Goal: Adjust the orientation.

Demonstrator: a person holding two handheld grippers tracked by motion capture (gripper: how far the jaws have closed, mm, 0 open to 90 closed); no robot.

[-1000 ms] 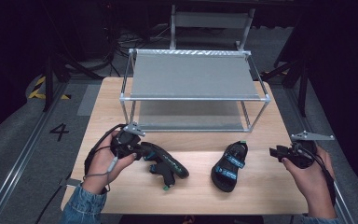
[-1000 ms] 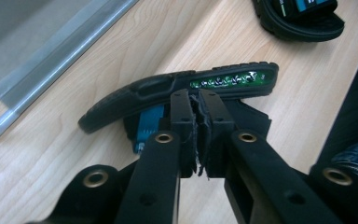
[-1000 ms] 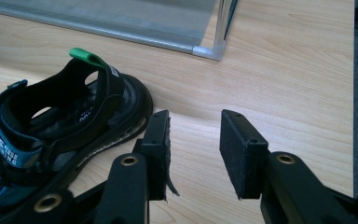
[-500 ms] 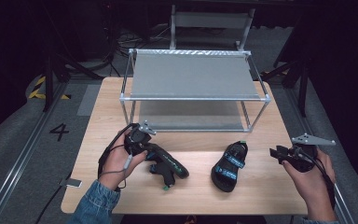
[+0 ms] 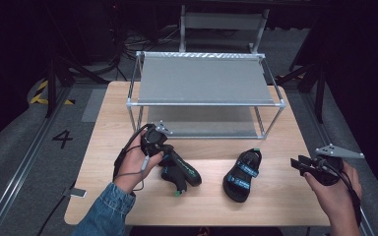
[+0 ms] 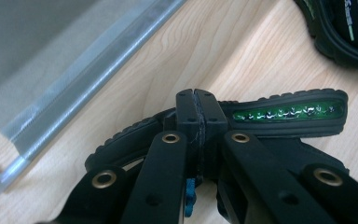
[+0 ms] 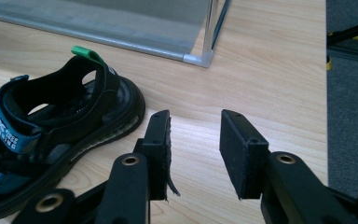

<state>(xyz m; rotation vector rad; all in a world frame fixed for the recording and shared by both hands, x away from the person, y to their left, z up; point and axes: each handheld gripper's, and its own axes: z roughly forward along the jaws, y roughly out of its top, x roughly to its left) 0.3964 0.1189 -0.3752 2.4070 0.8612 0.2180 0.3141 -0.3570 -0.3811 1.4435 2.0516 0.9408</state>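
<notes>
Left tool point(image 6: 197, 116): jaws pinching the left sandal point(image 5: 179, 172), lying on the counter point(image 5: 275, 196).
Right tool point(image 7: 196, 154): spread, beside the right sandal point(image 7: 51, 140).
Rack point(image 5: 202, 81): shelves bare; likely both sandals left to place.

Table point(image 5: 275, 196) pale matt wood; rack point(image 5: 204, 103) metal frame.

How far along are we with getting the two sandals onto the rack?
Nothing looks done: both rack shelves are bare. In hand: the left gripper is shut on the left sandal, which lies on its side on the table. Left: the right sandal sits upright on the table, untouched, with the right gripper open beside it.
</notes>
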